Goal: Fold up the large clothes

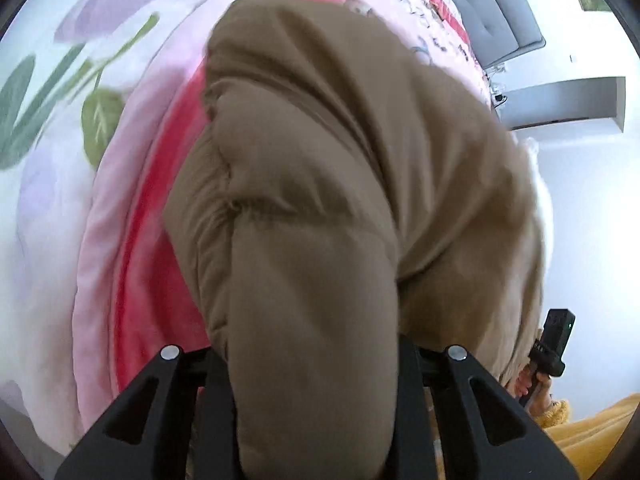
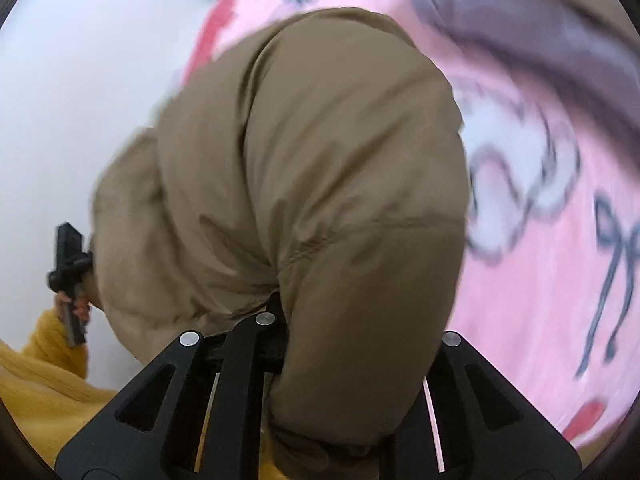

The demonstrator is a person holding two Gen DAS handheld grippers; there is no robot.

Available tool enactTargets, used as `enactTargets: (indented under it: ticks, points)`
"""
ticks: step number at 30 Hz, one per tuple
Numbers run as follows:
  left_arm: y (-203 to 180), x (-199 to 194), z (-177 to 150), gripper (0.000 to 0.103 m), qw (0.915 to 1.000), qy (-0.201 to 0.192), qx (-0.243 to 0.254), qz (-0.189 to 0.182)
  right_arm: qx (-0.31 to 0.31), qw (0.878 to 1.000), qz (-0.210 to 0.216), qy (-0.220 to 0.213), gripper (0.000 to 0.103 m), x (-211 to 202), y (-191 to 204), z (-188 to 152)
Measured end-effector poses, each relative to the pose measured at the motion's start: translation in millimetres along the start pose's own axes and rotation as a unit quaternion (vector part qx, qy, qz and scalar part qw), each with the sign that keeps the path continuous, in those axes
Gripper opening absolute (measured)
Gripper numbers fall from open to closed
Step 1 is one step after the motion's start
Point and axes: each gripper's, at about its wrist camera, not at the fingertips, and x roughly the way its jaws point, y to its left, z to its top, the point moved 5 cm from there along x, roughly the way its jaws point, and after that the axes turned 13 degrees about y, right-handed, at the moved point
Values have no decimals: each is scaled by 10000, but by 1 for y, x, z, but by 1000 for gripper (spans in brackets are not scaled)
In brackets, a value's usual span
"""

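A pink quilted bedspread [image 1: 100,280] with red bands, a pale floral panel and dark line drawings [image 2: 540,240] covers the bed and fills the background of both wrist views. Above it hangs the task's garment, a bulky tan padded jacket [image 1: 320,200] [image 2: 320,180] with stitched quilt seams, lifted clear of the bedding and draped between the two claws. In the left wrist view, a thick roll of the jacket passes between the fingers of the left claw [image 1: 316,380], whose narrow jaws are clamped on the fabric. In the right wrist view, the right claw [image 2: 340,360] likewise pinches a fold of the same jacket, its jaws drawn narrow around it. A mustard-yellow knitted sleeve [image 2: 44,368] [image 1: 592,432] of the person appears at the lower edge of each view. A grey upholstered headboard [image 1: 492,12] and a white wall lie beyond the bed in the left view. Each view also catches the opposite black handheld device [image 1: 554,344] [image 2: 70,272] at the jacket's edge.
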Motion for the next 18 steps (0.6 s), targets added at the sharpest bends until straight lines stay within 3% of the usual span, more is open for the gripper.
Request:
enactTargets:
  ticks: [3, 5, 7, 9, 10, 11, 13, 15, 18]
  points:
    - [13, 13, 13, 34, 9995, 94, 251, 178, 93, 9999, -60, -81, 24, 21, -26, -24]
    - [15, 16, 22, 51, 9984, 176, 418, 336, 141, 9996, -62, -244, 44, 19, -42, -25]
    - [12, 17, 29, 57, 9964, 390, 638, 390, 144, 9991, -276, -277, 74, 20, -48, -23]
    - [10, 14, 45, 70, 9940, 555, 827, 462, 39, 9981, -514, -328, 88, 18, -53, -10]
    - [8, 20, 52, 81, 9926, 683, 882, 473, -79, 9980, -529, -326, 95, 18, -56, -4]
    - [4, 26, 63, 91, 9915, 827, 889, 464, -182, 9982, -504, -265, 95, 22, -58, 2]
    - [-6, 45, 84, 99, 9891, 1106, 861, 440, -231, 9994, -236, 70, 95, 38, -61, 21]
    - [-9, 53, 93, 99, 9883, 1258, 827, 261, -178, 9990, 130, 389, 95, 57, -64, 31]
    - [-13, 60, 113, 99, 9882, 1330, 749, 83, -61, 9969, 625, 479, 96, 71, -71, 40]
